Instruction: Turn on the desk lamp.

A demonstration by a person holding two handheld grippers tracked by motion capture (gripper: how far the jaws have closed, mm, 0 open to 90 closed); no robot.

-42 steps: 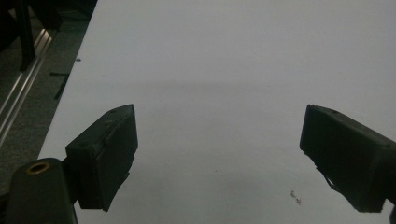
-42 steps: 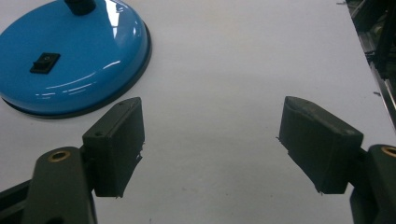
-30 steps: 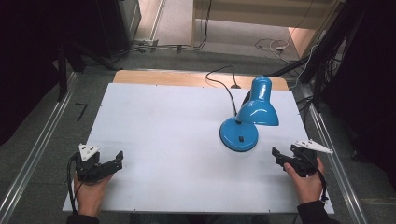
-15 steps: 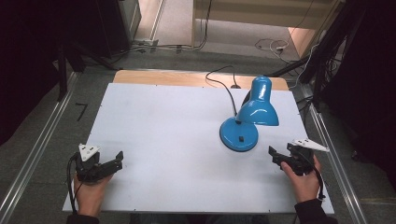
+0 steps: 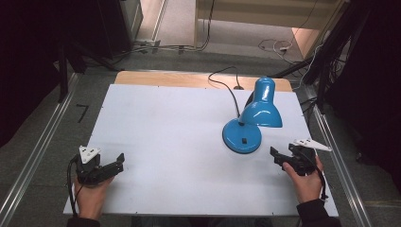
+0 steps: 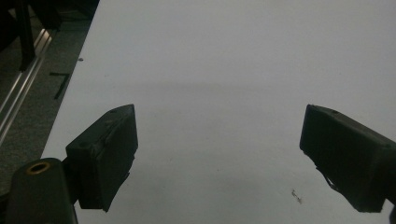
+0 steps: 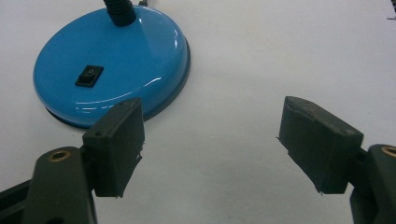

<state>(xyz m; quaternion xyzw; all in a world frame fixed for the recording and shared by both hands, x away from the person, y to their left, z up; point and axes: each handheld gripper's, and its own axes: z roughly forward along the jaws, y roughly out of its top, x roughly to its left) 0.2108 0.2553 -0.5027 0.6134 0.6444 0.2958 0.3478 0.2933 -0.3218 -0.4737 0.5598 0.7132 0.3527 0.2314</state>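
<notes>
We are approaching the blue desk lamp, which is standing on the right half of the white table, its round base flat on the surface and its shade tilted above it. The right gripper is sitting near the base on the table's right side, jaws spread wide and holding nothing. In the right gripper view the base is lying just ahead of the left jaw, with the black rocker switch facing up on its top.

We are judging the step in hand to be a reach for that switch or the base. To do it well, we are keeping the jaws clear of the base rim, coming in from above, and pressing straight down on the switch so the base is not sliding.

The left gripper is resting at the table's near left corner, well apart from the lamp, its jaws likewise spread over bare surface. The lamp's black cord is trailing off the far edge; we are steering clear of it.
</notes>
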